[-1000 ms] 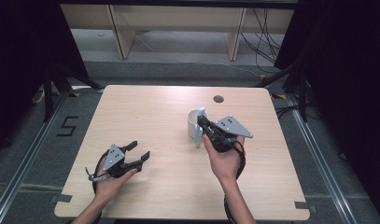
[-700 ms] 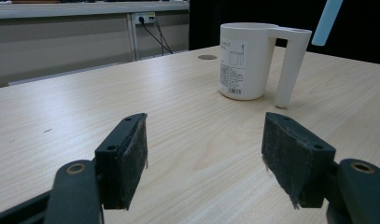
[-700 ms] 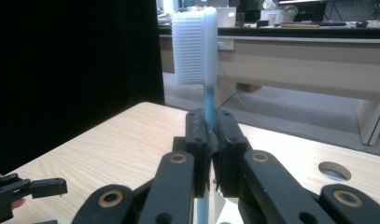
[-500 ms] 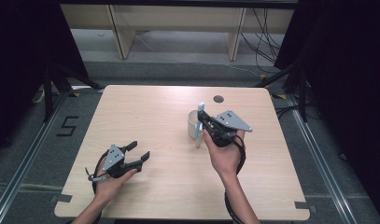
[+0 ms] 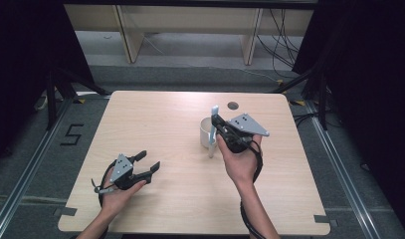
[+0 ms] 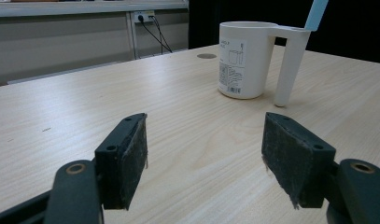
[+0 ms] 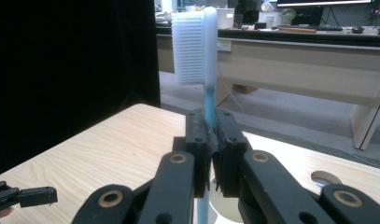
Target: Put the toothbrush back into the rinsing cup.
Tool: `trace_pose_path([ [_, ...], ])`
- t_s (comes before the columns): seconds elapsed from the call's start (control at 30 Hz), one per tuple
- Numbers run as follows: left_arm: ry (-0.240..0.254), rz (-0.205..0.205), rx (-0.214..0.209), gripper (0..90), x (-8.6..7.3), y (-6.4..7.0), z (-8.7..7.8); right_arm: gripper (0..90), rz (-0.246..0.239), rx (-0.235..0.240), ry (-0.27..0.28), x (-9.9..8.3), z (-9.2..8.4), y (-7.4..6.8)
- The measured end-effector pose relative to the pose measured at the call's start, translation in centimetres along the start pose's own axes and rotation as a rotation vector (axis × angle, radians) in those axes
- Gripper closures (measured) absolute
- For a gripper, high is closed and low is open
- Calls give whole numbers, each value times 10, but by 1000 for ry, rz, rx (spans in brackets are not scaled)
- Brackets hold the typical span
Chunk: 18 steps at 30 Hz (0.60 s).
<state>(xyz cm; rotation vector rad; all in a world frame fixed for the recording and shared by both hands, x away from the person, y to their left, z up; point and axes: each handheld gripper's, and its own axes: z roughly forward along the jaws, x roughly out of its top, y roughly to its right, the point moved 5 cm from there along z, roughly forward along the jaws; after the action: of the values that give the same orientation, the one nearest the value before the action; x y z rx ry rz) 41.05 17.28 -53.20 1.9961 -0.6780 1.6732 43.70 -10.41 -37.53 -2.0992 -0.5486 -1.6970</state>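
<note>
My right gripper point(image 5: 217, 125) is shut on the light-blue handle of a toothbrush point(image 5: 214, 110), which stands upright with its white bristle head point(image 7: 194, 46) on top. It hovers right beside a white mug point(image 5: 205, 132) in the middle of the table, on the side of the mug's long handle point(image 6: 288, 65). I cannot tell whether the brush's lower end is inside the mug. My left gripper point(image 5: 148, 161) rests at the near left of the table, open, with nothing between its pads point(image 6: 136, 154). It faces the mug point(image 6: 243, 60) from a distance.
The pale wooden table point(image 5: 155, 114) has a small round hole point(image 5: 233, 105) near its far edge, just behind the mug. Dark curtains flank both sides, and shelving and cables lie on the floor beyond the far edge.
My right gripper has shifted slightly up the picture with the toothbrush, which now stands more upright. The left gripper and the mug have stayed put.
</note>
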Motion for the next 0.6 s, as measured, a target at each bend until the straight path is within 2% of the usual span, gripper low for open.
trace_pose_path([
  [0.27,0,-1,0,306,0,0,0,860,-4,-6,8,4,2,2],
  [0.3,-10,1,4,306,0,0,-1,860,-15,-8,5,4,2,3],
  [0.37,-17,3,6,306,0,0,-1,860,-7,-1,8,5,3,3],
  [0.47,0,2,-1,306,0,0,0,860,0,-12,5,7,1,3],
  [0.5,-17,4,6,306,0,0,-1,860,-5,-7,11,8,2,3],
  [0.53,-12,3,4,306,0,0,-1,860,-3,-3,15,9,2,3],
  [0.57,-4,2,1,306,0,0,0,860,-23,-14,20,9,2,5],
  [0.6,-11,2,5,306,0,0,-1,860,-8,-9,19,10,2,4],
])
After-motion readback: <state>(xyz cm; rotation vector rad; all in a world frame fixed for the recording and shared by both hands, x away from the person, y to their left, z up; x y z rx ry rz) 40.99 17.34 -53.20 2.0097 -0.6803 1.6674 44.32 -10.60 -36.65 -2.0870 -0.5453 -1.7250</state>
